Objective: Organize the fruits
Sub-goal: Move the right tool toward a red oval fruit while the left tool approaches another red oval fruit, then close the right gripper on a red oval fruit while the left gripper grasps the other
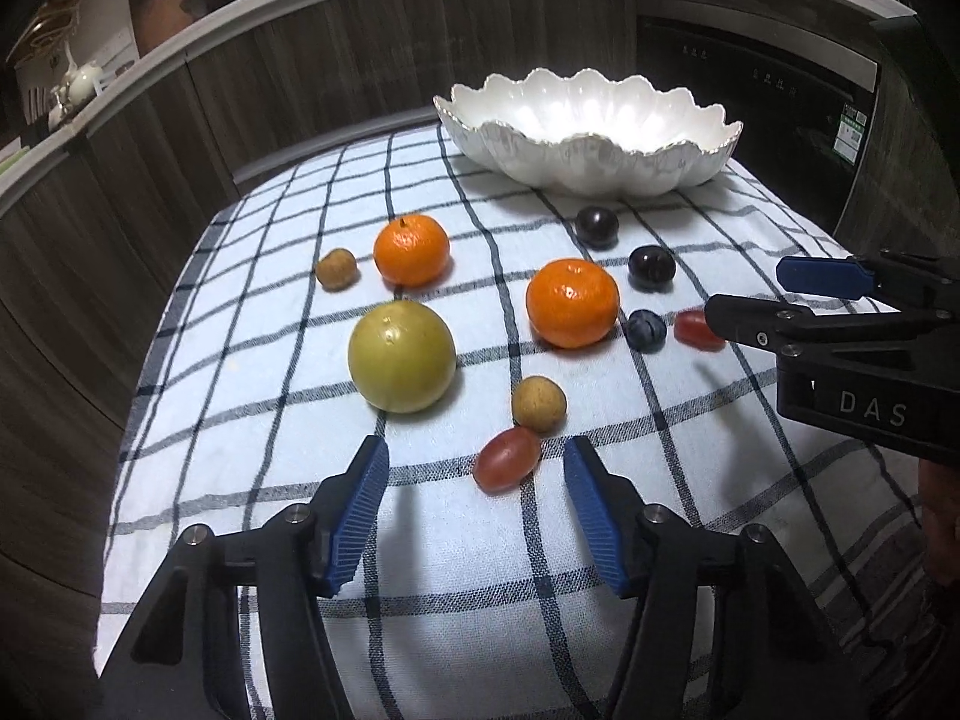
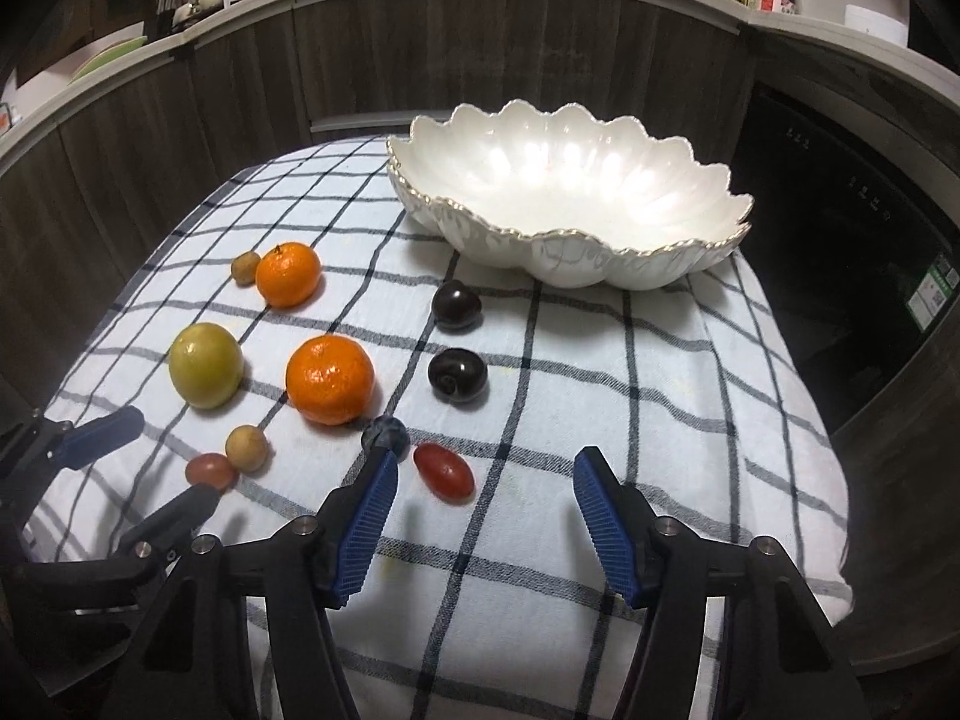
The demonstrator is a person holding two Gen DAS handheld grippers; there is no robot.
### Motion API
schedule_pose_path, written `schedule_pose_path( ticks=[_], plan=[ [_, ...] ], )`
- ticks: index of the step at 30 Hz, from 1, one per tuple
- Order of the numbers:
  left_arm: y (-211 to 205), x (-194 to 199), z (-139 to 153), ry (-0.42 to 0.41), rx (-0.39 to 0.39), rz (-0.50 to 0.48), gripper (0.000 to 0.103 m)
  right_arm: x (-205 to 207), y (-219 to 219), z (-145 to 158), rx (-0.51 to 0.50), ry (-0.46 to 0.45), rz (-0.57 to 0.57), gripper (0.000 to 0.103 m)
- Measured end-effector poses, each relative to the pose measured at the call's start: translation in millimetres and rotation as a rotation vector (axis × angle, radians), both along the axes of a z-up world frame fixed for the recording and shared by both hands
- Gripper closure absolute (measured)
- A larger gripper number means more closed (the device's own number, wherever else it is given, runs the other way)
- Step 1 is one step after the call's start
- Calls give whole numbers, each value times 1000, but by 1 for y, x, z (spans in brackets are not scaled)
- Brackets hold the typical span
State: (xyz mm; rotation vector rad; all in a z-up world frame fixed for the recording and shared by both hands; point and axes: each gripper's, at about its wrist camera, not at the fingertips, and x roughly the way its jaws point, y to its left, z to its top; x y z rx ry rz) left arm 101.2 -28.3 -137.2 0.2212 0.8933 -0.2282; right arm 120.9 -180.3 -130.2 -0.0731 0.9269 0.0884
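Note:
Fruit lies loose on a checked cloth [image 1: 456,552]. My left gripper [image 1: 475,449] is open just above the cloth, and a red grape [image 1: 507,459] lies between its blue fingertips without touching either. A small brown fruit [image 1: 538,404] sits just beyond that grape. My right gripper [image 2: 486,459] is also open; a second red grape [image 2: 444,471] lies between its tips, closer to the left finger [image 2: 366,516]. A dark blue berry [image 2: 386,433] rests by that finger's tip. The white scalloped bowl [image 2: 600,267] stands empty at the far side.
Also on the cloth are two mandarins [image 1: 572,302] [image 1: 411,250], a yellow-green round fruit [image 1: 401,356], two dark plums [image 2: 457,375] [image 2: 457,304] and another small brown fruit [image 1: 336,268]. Dark wooden cabinets [image 1: 252,96] curve behind the table. The two grippers work side by side.

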Motion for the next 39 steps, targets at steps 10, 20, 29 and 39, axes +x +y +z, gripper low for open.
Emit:
schedule_pose_path(
  ticks=[10, 20, 29, 39],
  plan=[
    [-7, 5, -13, 36, -5, -25, 57, 9, 2, -13, 12, 22, 22, 50],
    [-3, 10, -16, 38, -46, -19, 62, 14, 4, -24, 19, 44, 36, 53],
    [-5, 8, -15, 44, -65, -42, 77, 16, 6, -30, 36, 62, 62, 70],
    [-1, 7, -12, 48, -71, -26, 78, 11, 5, -23, 49, 53, 59, 78]
  ],
)
